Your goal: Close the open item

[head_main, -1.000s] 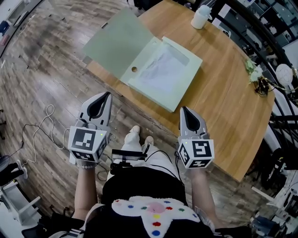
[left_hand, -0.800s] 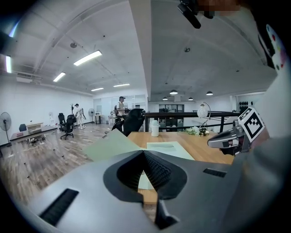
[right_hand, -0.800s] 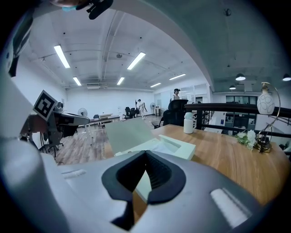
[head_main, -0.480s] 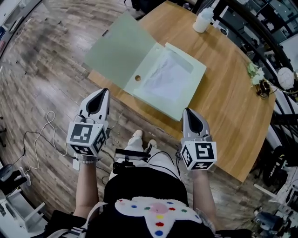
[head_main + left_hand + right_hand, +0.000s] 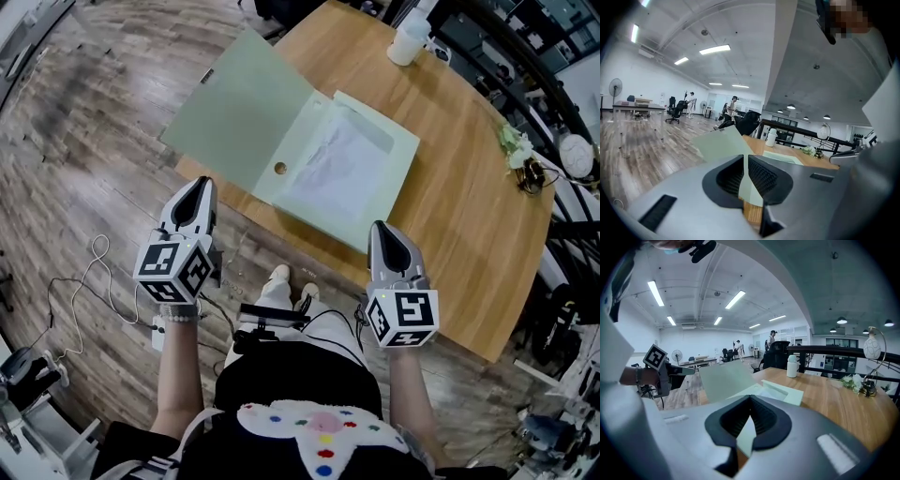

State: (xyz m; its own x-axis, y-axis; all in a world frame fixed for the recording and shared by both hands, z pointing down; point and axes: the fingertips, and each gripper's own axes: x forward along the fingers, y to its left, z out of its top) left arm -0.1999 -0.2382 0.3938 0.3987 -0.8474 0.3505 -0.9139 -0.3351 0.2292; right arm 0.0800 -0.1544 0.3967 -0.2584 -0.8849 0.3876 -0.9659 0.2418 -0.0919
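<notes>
Open green file box (image 5: 352, 178) is seen on tabletop (image 5: 469, 216) at 12 o'clock, lid (image 5: 234, 103) overhanging at 10. Judged light, stiff; lid's free edge should be taken. The left tool (image 5: 199, 186) and right tool (image 5: 379, 232) are pressed together, empty.

Pale green box file (image 5: 375, 159), open on the wooden bench (image 5: 469, 206) near its front-left edge. Lid (image 5: 239, 108) swung wide to the left, reaching past the bench edge. Shallow tray to the right, flat on the wood, white papers (image 5: 333, 164) inside. Small round hole (image 5: 280, 169) beside the hinge.
</notes>
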